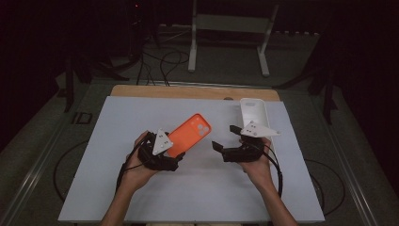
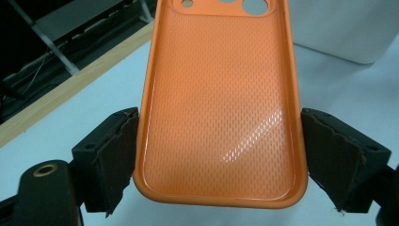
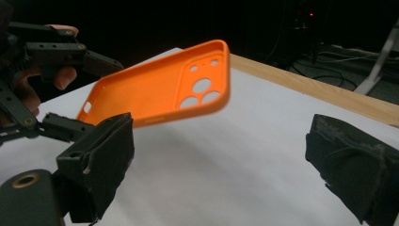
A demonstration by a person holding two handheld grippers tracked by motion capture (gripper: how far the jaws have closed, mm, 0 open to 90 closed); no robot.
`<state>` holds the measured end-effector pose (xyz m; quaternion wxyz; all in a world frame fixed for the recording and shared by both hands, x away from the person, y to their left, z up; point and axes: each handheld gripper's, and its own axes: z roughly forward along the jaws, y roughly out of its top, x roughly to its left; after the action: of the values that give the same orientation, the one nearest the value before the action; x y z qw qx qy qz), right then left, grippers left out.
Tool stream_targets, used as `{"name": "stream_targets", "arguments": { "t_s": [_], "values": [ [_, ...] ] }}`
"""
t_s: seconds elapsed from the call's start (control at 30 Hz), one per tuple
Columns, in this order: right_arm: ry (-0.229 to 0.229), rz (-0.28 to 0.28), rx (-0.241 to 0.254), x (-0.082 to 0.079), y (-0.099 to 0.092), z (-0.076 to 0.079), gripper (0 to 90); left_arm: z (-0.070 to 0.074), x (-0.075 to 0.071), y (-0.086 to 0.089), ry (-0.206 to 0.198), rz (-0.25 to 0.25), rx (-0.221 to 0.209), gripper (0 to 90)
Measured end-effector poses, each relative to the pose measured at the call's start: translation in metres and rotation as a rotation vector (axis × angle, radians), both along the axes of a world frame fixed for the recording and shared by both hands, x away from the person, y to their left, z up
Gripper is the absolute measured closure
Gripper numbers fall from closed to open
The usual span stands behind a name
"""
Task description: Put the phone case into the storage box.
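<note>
Orange phone case [image 2: 219,108]: light, flexible, slick-rimmed; left claw [image 2: 219,155] clenches its long edges, likely firmly. Right claw [image 3: 221,160] released, holding nothing.

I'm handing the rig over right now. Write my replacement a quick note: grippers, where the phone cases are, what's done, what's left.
Left gripper: shut on the orange phone case, gripping its bottom end by both long edges and holding it clear above the white table sheet, inner side up.
Right gripper: open, nothing between its fingers, pointing at the orange case from the side.
White phone case: lying on the sheet at the far right, untouched.
Done: orange case picked up.
Left: probably bringing the right gripper onto the orange case or the white one; the frames don't settle which.
</note>
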<state>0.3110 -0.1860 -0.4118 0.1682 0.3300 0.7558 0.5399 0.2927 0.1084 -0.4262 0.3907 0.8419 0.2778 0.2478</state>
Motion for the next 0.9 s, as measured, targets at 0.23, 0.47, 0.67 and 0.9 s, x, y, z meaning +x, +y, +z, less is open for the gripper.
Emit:
{"name": "stream_targets", "arguments": {
  "t_s": [0.23,0.47,0.67,0.9],
  "values": [
    [0.023,0.003,0.023,0.006,0.002,0.002,8.4,0.002,0.002,-0.006,-0.009,-0.012,-0.006,16.5],
    [0.053,0.011,0.052,0.011,0.006,0.000,8.4,0.003,0.001,-0.015,-0.023,-0.031,-0.007,16.5],
    [0.073,0.022,0.072,0.014,0.008,-0.001,8.4,0.005,-0.002,-0.022,-0.037,-0.053,-0.017,16.5],
    [0.104,0.045,0.104,0.017,0.011,-0.002,8.4,0.007,-0.006,-0.031,-0.049,-0.077,-0.028,16.5]
  ]
}}
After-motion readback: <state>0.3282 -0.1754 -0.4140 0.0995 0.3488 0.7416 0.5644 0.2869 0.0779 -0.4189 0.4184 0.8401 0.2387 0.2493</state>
